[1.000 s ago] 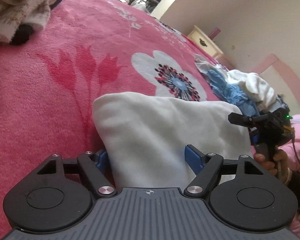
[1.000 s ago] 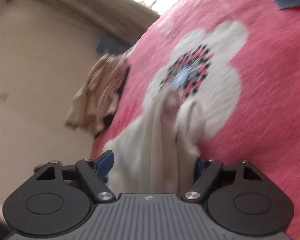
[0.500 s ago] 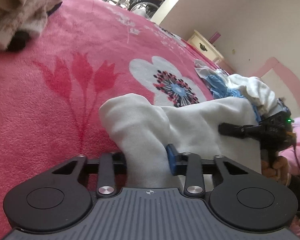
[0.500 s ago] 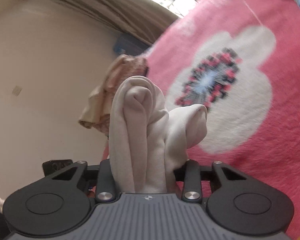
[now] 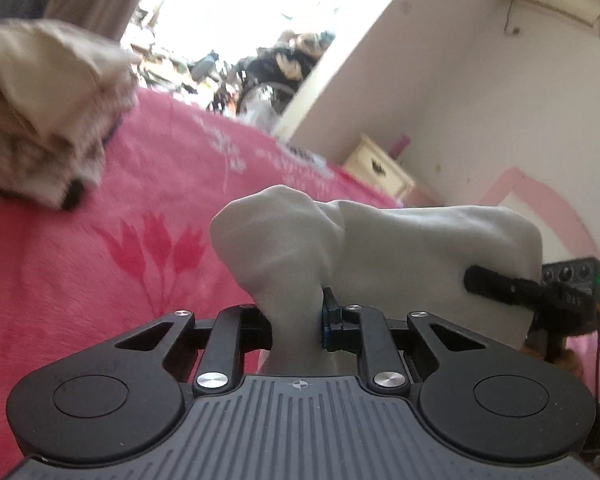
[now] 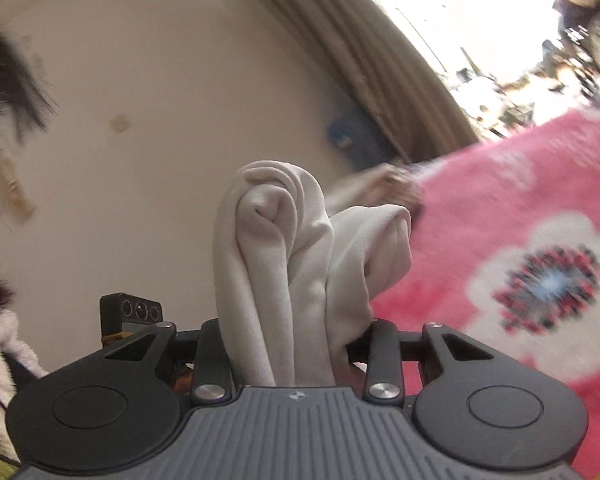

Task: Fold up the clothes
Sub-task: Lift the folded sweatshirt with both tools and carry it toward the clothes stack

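Both grippers are clamped on the white garment (image 5: 400, 248) right now. Our left gripper (image 5: 296, 320) pinches a bunched corner at lower centre of its frame, and our right gripper (image 6: 296, 332) squeezes a thick roll of folds (image 6: 276, 240). We've got the cloth held up above the pink floral blanket (image 5: 100, 248), with a beige clothes pile (image 5: 40, 112) sitting upper left.

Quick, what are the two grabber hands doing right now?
Left gripper: closed, holding the white cloth.
Right gripper: closed, holding the same white cloth, bunched up.
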Available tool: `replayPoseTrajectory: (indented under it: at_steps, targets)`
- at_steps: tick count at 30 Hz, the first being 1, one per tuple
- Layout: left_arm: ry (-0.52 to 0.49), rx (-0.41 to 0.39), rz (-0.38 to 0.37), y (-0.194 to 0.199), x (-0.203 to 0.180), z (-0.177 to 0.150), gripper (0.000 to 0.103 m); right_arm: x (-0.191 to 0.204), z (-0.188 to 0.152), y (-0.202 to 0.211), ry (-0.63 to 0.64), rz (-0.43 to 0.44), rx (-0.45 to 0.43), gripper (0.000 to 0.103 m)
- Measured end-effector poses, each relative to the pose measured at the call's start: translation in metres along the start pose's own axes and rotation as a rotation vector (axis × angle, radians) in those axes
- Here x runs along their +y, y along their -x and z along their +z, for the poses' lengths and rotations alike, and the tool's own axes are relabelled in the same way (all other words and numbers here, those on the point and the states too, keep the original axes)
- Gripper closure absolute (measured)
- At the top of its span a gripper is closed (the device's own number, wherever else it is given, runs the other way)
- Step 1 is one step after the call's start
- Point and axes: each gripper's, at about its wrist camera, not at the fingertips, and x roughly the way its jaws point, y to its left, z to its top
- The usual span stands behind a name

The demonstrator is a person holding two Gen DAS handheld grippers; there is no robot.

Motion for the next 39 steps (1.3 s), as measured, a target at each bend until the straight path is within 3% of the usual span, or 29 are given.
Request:
replayPoseTrajectory:
  at_steps: [6, 10, 15, 19, 24, 28, 35, 39]
  targets:
    - [0.003, -0.152, 0.076, 0.069, -0.005, 0.036, 0.087, 0.038, 0.045, -0.077, 0.032, 0.116, -0.011, 0.066]
    - [0.002, -0.250, 0.170, 0.117, 0.002, 0.071, 0.087, 0.063, 0.075, -0.129, 0.053, 0.193, -0.018, 0.066]
    - [-0.062, -0.367, 0.323, 0.156, 0.023, 0.134, 0.088, 0.093, 0.113, -0.194, 0.075, 0.287, -0.028, 0.066]
    - [-0.080, -0.414, 0.420, 0.165, 0.055, 0.195, 0.087, 0.091, 0.143, -0.263, 0.016, 0.300, -0.038, 0.066]
    - [-0.029, -0.393, 0.472, 0.142, 0.107, 0.272, 0.087, 0.062, 0.165, -0.319, -0.079, 0.234, -0.052, 0.066]
    - [-0.023, -0.340, 0.485, 0.101, 0.144, 0.311, 0.087, 0.022, 0.177, -0.343, -0.152, 0.159, -0.070, 0.066]
    - [0.012, -0.239, 0.488, 0.021, 0.195, 0.334, 0.087, -0.055, 0.195, -0.369, -0.296, 0.078, -0.022, 0.066]
    - [0.031, -0.213, 0.469, 0.004, 0.205, 0.336, 0.087, -0.078, 0.203, -0.374, -0.338, 0.071, -0.011, 0.066]
